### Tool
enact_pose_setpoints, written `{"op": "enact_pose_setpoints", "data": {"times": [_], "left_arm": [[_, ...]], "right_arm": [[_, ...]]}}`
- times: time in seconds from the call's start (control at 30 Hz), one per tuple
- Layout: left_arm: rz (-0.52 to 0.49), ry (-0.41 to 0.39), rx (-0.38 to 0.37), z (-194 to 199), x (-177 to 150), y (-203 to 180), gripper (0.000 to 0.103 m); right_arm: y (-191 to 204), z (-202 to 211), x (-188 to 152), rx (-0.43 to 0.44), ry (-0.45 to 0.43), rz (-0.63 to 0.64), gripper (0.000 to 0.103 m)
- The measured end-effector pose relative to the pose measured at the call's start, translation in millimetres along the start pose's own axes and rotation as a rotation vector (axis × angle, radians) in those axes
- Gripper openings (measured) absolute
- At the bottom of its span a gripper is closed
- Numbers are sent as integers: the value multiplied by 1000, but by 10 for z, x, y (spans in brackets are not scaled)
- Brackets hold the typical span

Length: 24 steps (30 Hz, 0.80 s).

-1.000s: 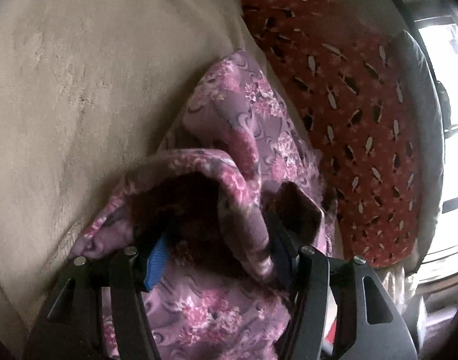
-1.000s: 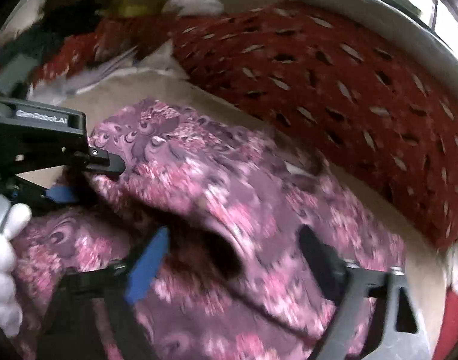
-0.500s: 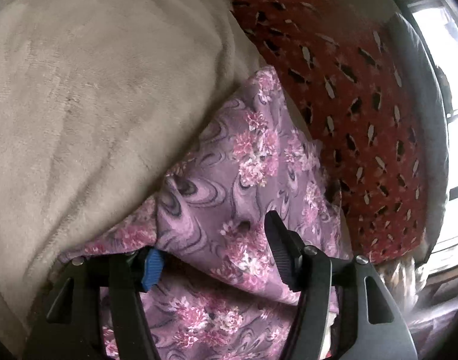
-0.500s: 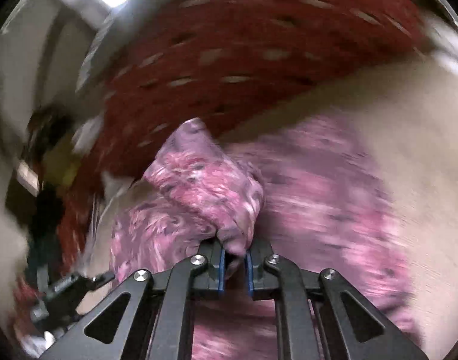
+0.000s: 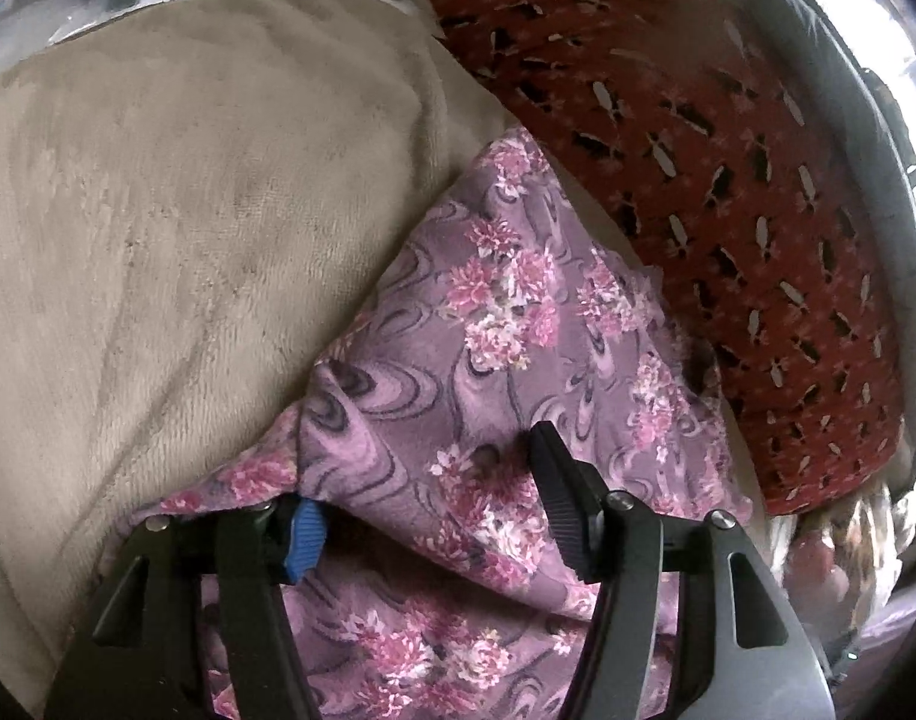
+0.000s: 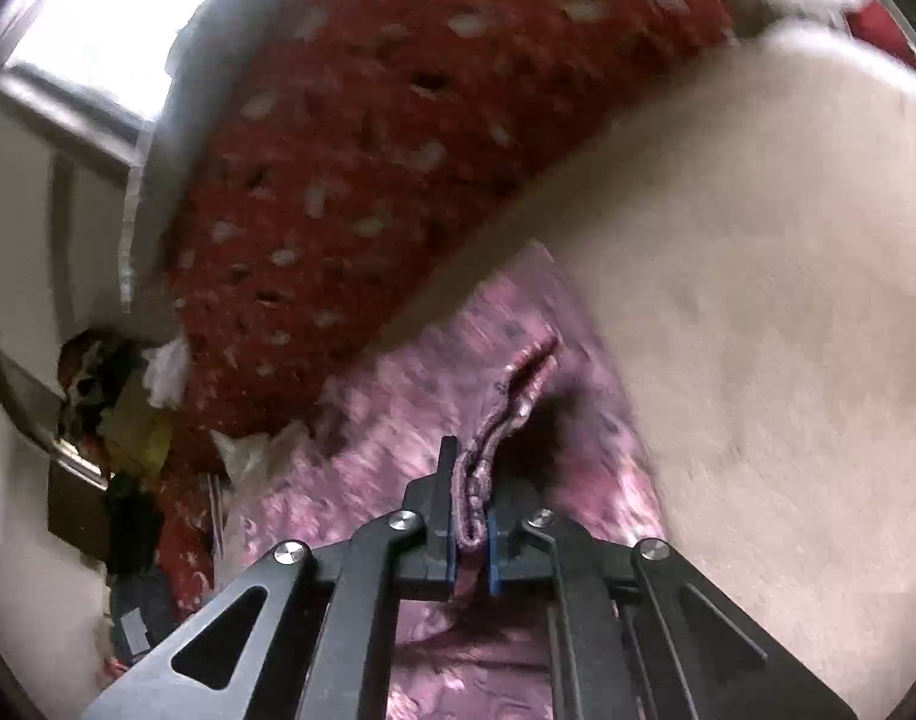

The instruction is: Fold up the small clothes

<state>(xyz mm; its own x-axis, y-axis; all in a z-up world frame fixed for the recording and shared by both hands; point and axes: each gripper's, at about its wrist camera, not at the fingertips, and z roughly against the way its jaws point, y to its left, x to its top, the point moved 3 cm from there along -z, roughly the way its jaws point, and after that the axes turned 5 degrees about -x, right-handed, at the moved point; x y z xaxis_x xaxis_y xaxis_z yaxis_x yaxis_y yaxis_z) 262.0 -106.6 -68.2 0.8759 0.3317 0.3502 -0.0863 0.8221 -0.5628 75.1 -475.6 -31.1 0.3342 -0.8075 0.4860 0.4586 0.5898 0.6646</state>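
Observation:
A purple garment with pink flowers [image 5: 506, 312] lies on a beige fleece blanket [image 5: 176, 204]. In the left wrist view my left gripper [image 5: 422, 498] is open, its fingers spread wide over the cloth, which drapes over the left finger's blue pad [image 5: 305, 531]. In the right wrist view my right gripper [image 6: 471, 516] is shut on a doubled edge of the garment [image 6: 518, 384]; the rest of the cloth [image 6: 398, 420] lies blurred below it.
A red patterned cushion [image 5: 728, 168] borders the blanket, with a window [image 5: 878, 18] behind. In the right wrist view the cushion [image 6: 362, 168] fills the upper left, with clutter [image 6: 116, 414] beside it and the blanket [image 6: 758, 312] at right.
My right gripper closed on the garment's edge and swung round with it. The raised fold in front of my left gripper dropped flat; the left stays open.

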Motion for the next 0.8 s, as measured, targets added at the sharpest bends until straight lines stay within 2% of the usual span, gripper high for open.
{"op": "enact_pose_setpoints", "data": {"times": [0.07, 0.1, 0.13, 0.17, 0.2, 0.23, 0.3, 0.33, 0.4, 0.43, 0.47, 0.5, 0.57, 0.63, 0.7, 0.8], "left_arm": [[-26, 4, 28, -42, -5, -24, 59], [-39, 0, 41, -55, -7, -44, 59], [-59, -4, 55, -64, -15, -68, 59], [-81, -7, 68, -65, -31, -88, 59], [-106, -7, 82, -60, -52, -111, 59], [-127, 5, 94, -44, -83, -132, 59], [-142, 30, 112, 20, -169, -146, 59], [-148, 45, 119, 59, -236, -155, 59], [-198, 100, 147, 112, -404, -201, 59], [-233, 125, 162, 147, -498, -215, 59], [-281, 153, 182, 204, -612, -214, 59], [-318, 184, 191, 259, -707, -197, 59], [-340, 268, 182, 340, -846, -112, 59], [-339, 329, 155, 522, -928, 31, 59], [-306, 360, 130, 739, -934, 205, 59], [-267, 373, 124, 1091, -911, 564, 59]], "right_arm": [[-9, 34, 26, -22, -30, 29, 6], [-73, -36, 2, -73, 0, 37, 7], [-171, -156, -45, -150, 71, 46, 7], [-263, -233, -100, -193, 141, 45, 7], [-281, -163, -111, -164, 127, 30, 7], [-260, -38, -106, -164, 108, 27, 15], [-168, 196, -132, -157, 87, 68, 15], [-113, 299, -199, -134, 113, 112, 16], [-112, 347, -361, -138, 199, 175, 26], [-147, 319, -535, -168, 309, 221, 38], [-185, 280, -653, -202, 385, 250, 36], [-208, 293, -775, -228, 426, 290, 36], [-171, 491, -911, -233, 418, 355, 36], [-184, 621, -997, -245, 448, 348, 36], [-215, 822, -1082, -257, 455, 346, 36], [-315, 1207, -1156, -256, 432, 357, 41]]}}
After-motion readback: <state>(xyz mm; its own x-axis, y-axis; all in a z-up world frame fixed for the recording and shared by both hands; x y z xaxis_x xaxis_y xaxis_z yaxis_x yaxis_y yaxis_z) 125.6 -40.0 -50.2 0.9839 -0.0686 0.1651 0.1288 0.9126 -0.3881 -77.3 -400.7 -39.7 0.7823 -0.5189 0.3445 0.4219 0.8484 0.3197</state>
